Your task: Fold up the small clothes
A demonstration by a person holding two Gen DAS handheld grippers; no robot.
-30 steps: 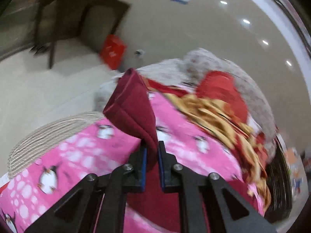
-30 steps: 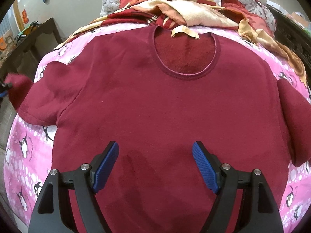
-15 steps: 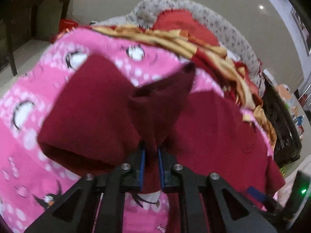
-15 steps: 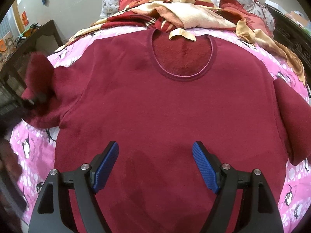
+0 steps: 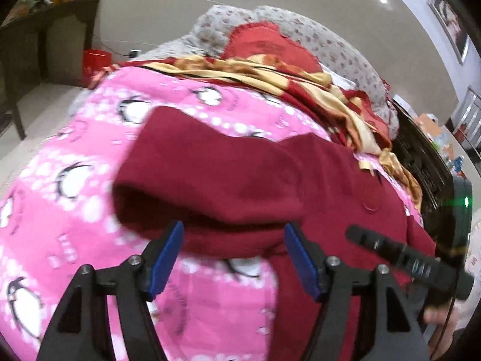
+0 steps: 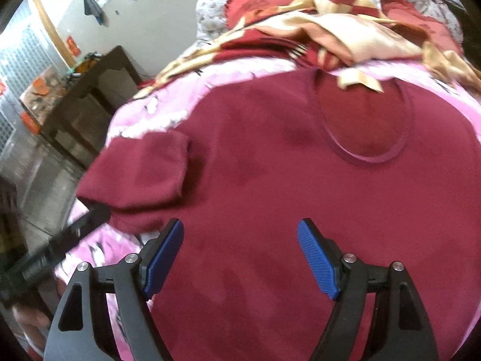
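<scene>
A maroon short-sleeved shirt lies front up on a pink penguin-print blanket, neck hole away from me. Its left sleeve is folded in over the shirt's side; in the left wrist view the sleeve lies just beyond the fingertips. My left gripper is open and empty, right in front of that sleeve. My right gripper is open and empty, above the shirt's lower middle. The right gripper's arm shows at the right of the left wrist view.
A rumpled red and cream cloth and grey floral pillows lie beyond the shirt's collar. A dark wooden table stands left of the bed. A dark headboard or basket is on the right.
My left gripper carried the sleeve inward over the shirt, then opened and let it go. My right gripper stayed open and shifted its view to the left.
</scene>
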